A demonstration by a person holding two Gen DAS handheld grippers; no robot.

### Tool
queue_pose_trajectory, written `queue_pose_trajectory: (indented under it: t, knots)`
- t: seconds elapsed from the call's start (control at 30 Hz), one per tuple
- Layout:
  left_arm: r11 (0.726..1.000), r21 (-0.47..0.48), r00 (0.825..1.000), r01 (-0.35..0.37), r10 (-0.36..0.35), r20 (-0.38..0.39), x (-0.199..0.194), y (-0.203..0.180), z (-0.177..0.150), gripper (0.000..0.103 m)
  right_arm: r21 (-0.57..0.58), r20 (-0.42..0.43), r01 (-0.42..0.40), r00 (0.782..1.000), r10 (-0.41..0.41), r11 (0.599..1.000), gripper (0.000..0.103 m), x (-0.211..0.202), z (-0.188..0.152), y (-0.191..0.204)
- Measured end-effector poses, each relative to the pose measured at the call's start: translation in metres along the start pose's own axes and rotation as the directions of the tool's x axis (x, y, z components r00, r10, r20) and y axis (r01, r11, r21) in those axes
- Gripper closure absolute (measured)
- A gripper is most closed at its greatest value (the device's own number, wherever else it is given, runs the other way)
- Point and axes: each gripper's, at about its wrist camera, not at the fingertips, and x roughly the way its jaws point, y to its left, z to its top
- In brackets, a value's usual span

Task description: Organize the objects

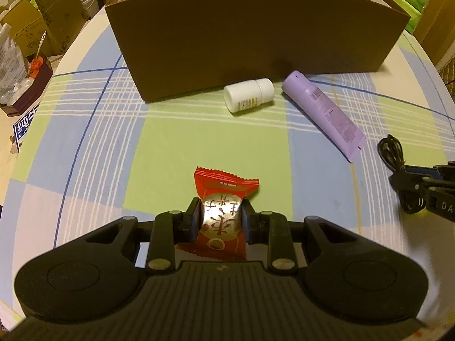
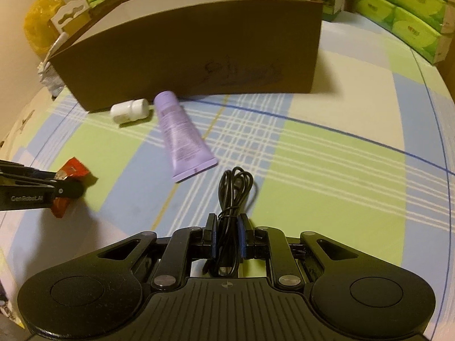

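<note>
Now snack packet, cable in jaws.

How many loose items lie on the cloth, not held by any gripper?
2. The white bottle lies on its side by the box; the purple tube lies just right of it. The box's inside is hidden, so more may be there.

A cluttered home: checked tablecloth, stacked tissue packs.
</note>
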Motion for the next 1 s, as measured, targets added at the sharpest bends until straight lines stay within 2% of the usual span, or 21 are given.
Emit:
queue_pose_trajectory:
  t: [0.6,1.0]
  knots:
    - [1.000,-0.002,1.000,0.016,-0.016,0.003,-0.016,0.007,-0.020,0.080,0.016,-0.025,-0.048,0.999,0.048,0.999,0.092,-0.010,-0.014,0.006]
    - [0.999,0.016,0.997,0.035,-0.036,0.061,-0.042,0.007,-0.013,0.080,0.023,0.033,-0.096,0.995,0.096,0.995,0.092,-0.033,-0.002,0.013]
